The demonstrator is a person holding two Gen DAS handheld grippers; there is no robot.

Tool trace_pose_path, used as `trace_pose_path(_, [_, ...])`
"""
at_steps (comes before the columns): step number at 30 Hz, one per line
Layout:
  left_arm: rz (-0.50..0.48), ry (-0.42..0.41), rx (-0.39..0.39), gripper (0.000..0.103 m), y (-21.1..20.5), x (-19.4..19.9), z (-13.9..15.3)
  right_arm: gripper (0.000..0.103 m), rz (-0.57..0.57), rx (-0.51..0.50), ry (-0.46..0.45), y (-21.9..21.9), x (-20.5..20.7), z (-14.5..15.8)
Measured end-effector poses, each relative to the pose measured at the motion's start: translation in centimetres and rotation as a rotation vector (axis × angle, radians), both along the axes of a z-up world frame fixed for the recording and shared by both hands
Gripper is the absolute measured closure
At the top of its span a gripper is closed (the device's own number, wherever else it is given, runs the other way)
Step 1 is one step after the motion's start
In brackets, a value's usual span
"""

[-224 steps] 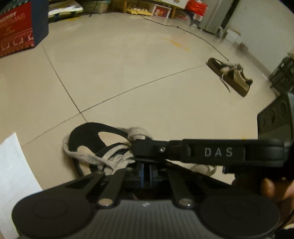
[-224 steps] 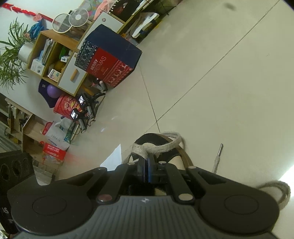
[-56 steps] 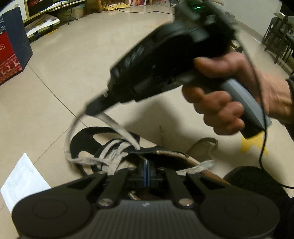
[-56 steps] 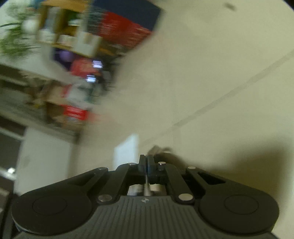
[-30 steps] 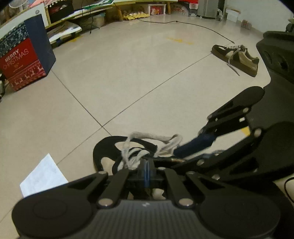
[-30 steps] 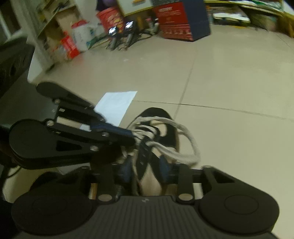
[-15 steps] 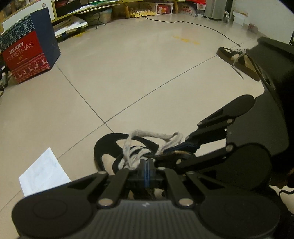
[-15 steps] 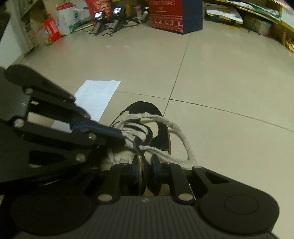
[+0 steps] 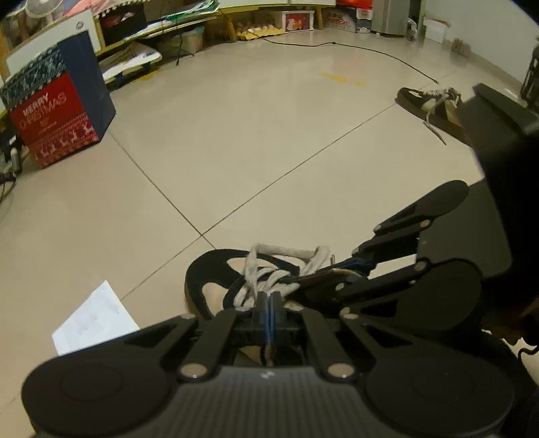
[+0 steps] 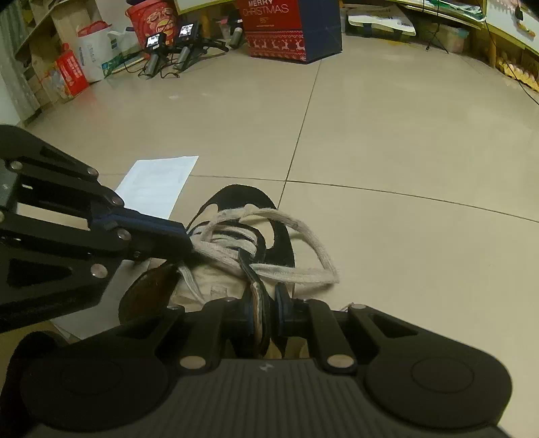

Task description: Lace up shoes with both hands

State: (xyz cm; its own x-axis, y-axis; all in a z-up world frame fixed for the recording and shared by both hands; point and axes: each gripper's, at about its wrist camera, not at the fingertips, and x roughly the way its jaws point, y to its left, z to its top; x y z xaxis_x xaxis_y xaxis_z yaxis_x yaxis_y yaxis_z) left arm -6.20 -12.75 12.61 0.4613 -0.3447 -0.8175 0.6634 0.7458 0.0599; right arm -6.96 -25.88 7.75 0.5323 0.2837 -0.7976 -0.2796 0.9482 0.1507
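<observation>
Two shoes show in the left wrist view — one black-and-cream shoe (image 9: pixel 215 286) at lower centre, a second shoe (image 9: pixel 427 104) at upper right. One sheet of white paper (image 9: pixel 96 320) lies at lower left, and one red Christmas box (image 9: pixel 57 124) stands at upper left. In the right wrist view, two small lit screens (image 10: pixel 170 35) sit at upper left — beside one red round tin (image 10: pixel 151 15).

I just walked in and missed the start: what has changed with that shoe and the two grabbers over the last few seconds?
The right gripper, swung high two seconds ago, came down and closed on the black-and-beige shoe's flap. The left gripper kept its pinch on the grey-white lace. Shoe and white paper sheet stayed put.
</observation>
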Motion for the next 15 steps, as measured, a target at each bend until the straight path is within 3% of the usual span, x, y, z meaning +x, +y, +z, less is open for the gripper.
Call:
trace_pose_path(6, [-0.009,-0.012,0.009,0.102,0.9,-0.8,0.9,0.093,0.001,-0.02,0.005,0.3,0.1,-0.1])
trace_pose_path(9, [0.006,-0.007,0.014,0.102,2.3,-0.7,1.5,0.093,0.018,-0.092,0.0,1.0,-0.1,-0.1])
trace_pose_path(15, [0.033,-0.024,0.076,0.102,3.0,-0.9,1.4,0.092,-0.062,-0.101,0.019,2.1,0.0,-0.1])
